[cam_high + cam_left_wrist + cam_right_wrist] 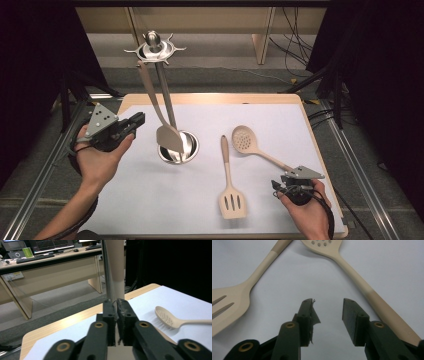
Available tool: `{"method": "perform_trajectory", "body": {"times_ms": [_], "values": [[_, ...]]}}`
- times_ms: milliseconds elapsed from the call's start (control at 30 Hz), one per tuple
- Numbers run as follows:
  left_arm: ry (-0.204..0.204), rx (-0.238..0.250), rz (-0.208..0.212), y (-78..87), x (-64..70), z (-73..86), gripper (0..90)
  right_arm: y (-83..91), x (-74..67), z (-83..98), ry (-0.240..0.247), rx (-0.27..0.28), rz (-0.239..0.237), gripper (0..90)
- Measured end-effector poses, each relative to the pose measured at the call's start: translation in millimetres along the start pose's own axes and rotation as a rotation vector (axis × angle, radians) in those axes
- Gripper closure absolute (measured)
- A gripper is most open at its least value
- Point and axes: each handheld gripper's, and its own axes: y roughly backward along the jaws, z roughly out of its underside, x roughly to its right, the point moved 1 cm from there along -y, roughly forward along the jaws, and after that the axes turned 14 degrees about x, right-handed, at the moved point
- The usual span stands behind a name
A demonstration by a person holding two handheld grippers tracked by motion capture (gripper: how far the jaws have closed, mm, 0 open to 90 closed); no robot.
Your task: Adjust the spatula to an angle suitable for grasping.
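left gripper (pixel 134 121) jaws closed on nothing, backed off the hung spatula (pixel 169 136); right gripper (pixel 281 188) open beside the skimmer (pixel 250 144), probably next up

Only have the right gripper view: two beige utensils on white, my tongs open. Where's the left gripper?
Observer: The left gripper is held up off the table, left of the utensil stand.
Operator: Its tongs?
Observer: Those tongs are shut, nothing between them.
Operator: Anything on the stand?
Observer: One hanging utensil, its head down by the stand's round metal base.
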Motion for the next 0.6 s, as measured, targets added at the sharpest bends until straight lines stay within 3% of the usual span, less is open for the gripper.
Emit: {"method": "perform_trajectory", "body": {"times_ms": [67,167,200,233,267,300,433,500,533,600], "values": [[-0.004,0.004,0.005,0.6,-0.3,-0.8,88.9,0.4,-2.2,-1.4,-0.031,-0.009,0.003,61.5],[0.004,0.022,0.008,2.1,-1.1,-4.1,89.2,-2.1,0.4,-2.3,0.018,0.004,-0.019,61.5],[0.015,0.029,0.012,2.0,-1.1,-4.9,89.3,-1.7,-0.9,-2.5,0.006,-0.008,-0.011,61.6],[0.014,0.032,0.014,2.1,-1.8,-5.7,89.3,-2.3,-5.5,-3.3,-0.048,0.000,0.003,61.6],[0.000,0.042,0.013,1.8,-3.2,-7.3,89.3,-3.3,-2.7,-3.7,-0.009,0.013,0.002,61.7],[0.021,0.041,0.018,1.8,-2.4,-7.8,89.3,-2.6,-4.1,-3.9,-0.025,-0.001,0.003,61.7],[0.029,0.050,0.016,1.3,-2.8,-9.4,89.3,-1.9,-3.8,-3.7,-0.024,-0.008,0.007,61.8],[0.032,0.053,0.013,0.8,-2.5,-9.8,89.3,-2.0,0.1,-1.6,0.014,0.001,-0.006,61.8],[0.030,0.054,0.013,0.1,-1.8,-10.7,89.4,-1.7,-2.5,-1.8,-0.041,0.003,-0.009,61.8],[0.029,0.060,0.011,-0.7,-1.4,-12.0,89.3,-0.3,-0.8,-1.3,-0.015,0.002,0.003,61.8]]}}
